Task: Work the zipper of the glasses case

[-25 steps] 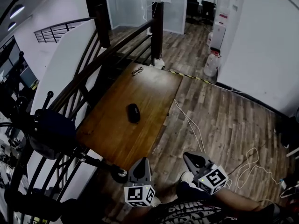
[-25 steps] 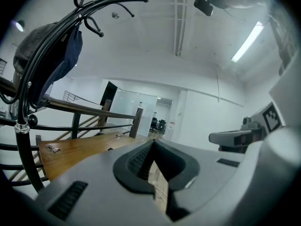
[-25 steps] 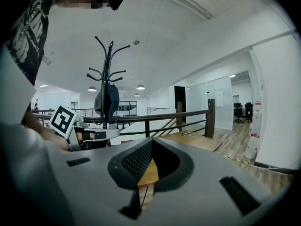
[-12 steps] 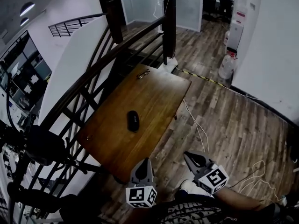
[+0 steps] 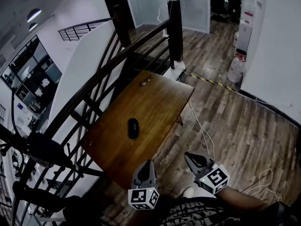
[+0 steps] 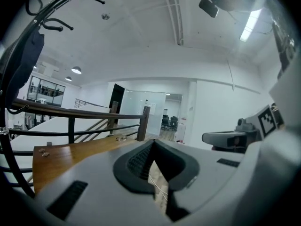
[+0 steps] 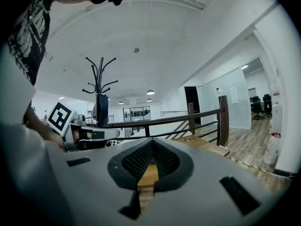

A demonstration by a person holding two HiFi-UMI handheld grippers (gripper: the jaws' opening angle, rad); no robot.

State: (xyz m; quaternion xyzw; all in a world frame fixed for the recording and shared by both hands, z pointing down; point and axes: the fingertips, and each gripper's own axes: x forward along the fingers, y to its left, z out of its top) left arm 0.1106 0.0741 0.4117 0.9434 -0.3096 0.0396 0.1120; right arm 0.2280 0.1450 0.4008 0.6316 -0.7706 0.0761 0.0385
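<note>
The glasses case (image 5: 133, 128) lies on the wooden bench (image 5: 162, 95), toward its near-left part, with its long axis running roughly away from the person. A pair of spectacles (image 5: 146, 80) sits at the far end, well apart from it. Both tools are held low in front of the person, short of the bench's near corner and well apart from the case. The left tool (image 5: 146, 164) has its jaws pressed together with nothing between them, and the right tool (image 5: 189, 156) is the same — closed and empty, as each tool's own view confirms.

The step in hand looks to be the approach, so the zipper work has not begun. To do it well, the person should stand square to the bench edge with the case between the two tools, minding the cable (image 5: 201, 128) that trails over the floor beside the bench. Both tools need to be spread before they come down. One should pin the case's body against the bench. The other should pinch the zipper pull — too small to make out from here — and draw it along the curve of the seam rather than straight, or the light case will likely slide or twist.
</note>
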